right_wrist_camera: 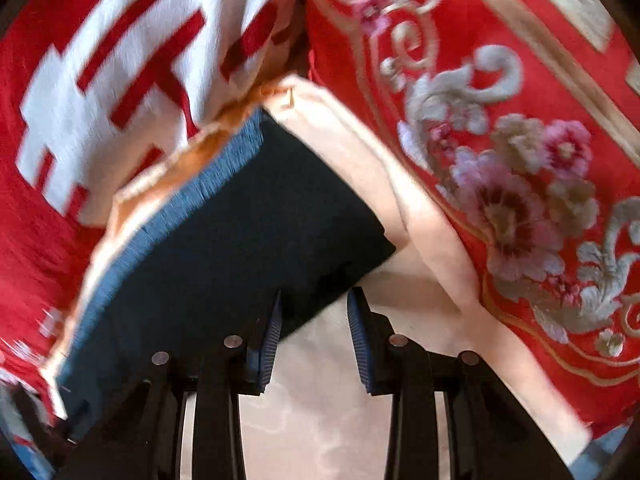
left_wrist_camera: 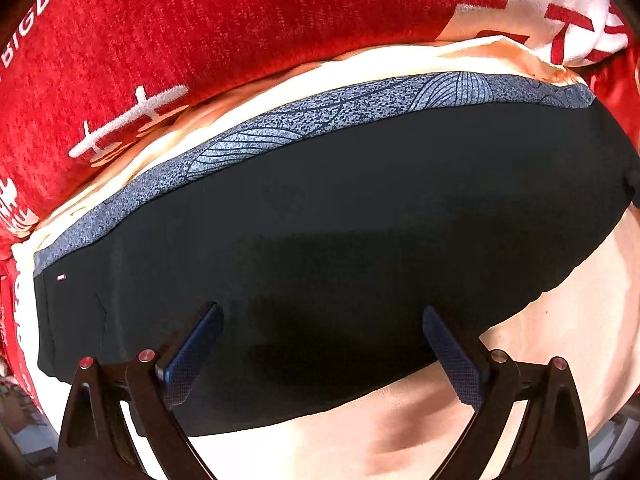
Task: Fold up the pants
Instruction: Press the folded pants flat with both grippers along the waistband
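The black pants (left_wrist_camera: pixel 340 220) lie folded flat on a pale cream sheet (left_wrist_camera: pixel 560 340), with a grey patterned waistband (left_wrist_camera: pixel 280 124) along the far edge. My left gripper (left_wrist_camera: pixel 322 320) is wide open just above the pants' near part, holding nothing. In the right wrist view the pants (right_wrist_camera: pixel 248 240) show as a dark slab with a blue-grey edge (right_wrist_camera: pixel 192 204). My right gripper (right_wrist_camera: pixel 314 304) is open and empty, hovering at the pants' near right corner. The view is blurred.
A red blanket with white characters (left_wrist_camera: pixel 200 32) lies behind the pants, also in the right wrist view (right_wrist_camera: pixel 100 80). A red floral embroidered quilt (right_wrist_camera: pixel 520 160) is to the right. The cream sheet (right_wrist_camera: pixel 328 420) extends toward me.
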The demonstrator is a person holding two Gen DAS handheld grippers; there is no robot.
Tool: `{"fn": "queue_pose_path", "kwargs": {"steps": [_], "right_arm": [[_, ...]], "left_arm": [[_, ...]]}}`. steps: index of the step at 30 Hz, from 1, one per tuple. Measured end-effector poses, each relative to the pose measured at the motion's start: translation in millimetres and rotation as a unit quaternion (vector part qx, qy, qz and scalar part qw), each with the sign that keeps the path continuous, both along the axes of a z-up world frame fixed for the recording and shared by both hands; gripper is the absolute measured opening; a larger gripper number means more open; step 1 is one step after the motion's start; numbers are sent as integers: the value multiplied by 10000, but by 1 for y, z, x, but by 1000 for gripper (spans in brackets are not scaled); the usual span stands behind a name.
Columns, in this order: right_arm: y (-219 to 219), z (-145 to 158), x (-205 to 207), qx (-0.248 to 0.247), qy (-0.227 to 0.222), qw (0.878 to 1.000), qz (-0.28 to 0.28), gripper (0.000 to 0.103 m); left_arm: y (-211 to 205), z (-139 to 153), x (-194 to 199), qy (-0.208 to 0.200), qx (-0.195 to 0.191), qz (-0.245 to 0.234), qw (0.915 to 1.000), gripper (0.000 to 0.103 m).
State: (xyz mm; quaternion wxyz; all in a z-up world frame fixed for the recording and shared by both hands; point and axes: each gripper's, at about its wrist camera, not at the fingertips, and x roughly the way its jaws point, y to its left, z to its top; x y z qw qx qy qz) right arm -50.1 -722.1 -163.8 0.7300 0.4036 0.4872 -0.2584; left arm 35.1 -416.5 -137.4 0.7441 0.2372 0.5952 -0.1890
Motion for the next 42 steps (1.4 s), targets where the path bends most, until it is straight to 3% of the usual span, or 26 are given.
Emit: {"fn": "queue_pose_path", "kwargs": {"steps": [2,4,7,9,13,15,16,19,24,31,33,36,42], "right_arm": [[-7,-4,2,187,-81,9997,-112,36],[-13,-6,1,293,-108,9994,-179,9],[-7,1,2,84,-105,9998,-172,9],[-3,-6,-1,62,127,9998,-142,9],[-12,-20,1,50,184,9997,-124,19],[-10,-14,-1,-168,392,9991,-3,34],[-9,-11,-1,-240,485,9985,49,36],[-4,-1,-15,-90,432,9990,106,36],[23,7,-34,739,-105,9957,557,36],[65,-13,-42,1421,-341,9870,672,36],[67,-16,-46,1539,-402,9855,596,36],[69,-17,-35,1618,-478,9842,536,47],[59,-15,-35,1557,-506,9853,490,49]], "left_arm": [[-1,0,0,2,0,15,10000,100],[-1,3,0,5,-25,58,10000,100],[-2,1,-2,28,-16,32,10000,100],[-2,-3,-3,61,-25,59,10000,100],[0,-4,3,88,-53,113,9999,101],[-2,-6,3,80,-66,104,9999,101],[-2,-6,3,82,-69,97,9999,101],[0,-5,2,95,-71,111,9999,101],[8,-5,5,93,-94,131,9998,101],[18,-10,11,80,-70,101,9999,101],[16,-11,10,76,-63,100,9999,101],[11,-9,7,80,-58,115,9999,101],[10,-10,7,116,-35,165,9998,102]]}}
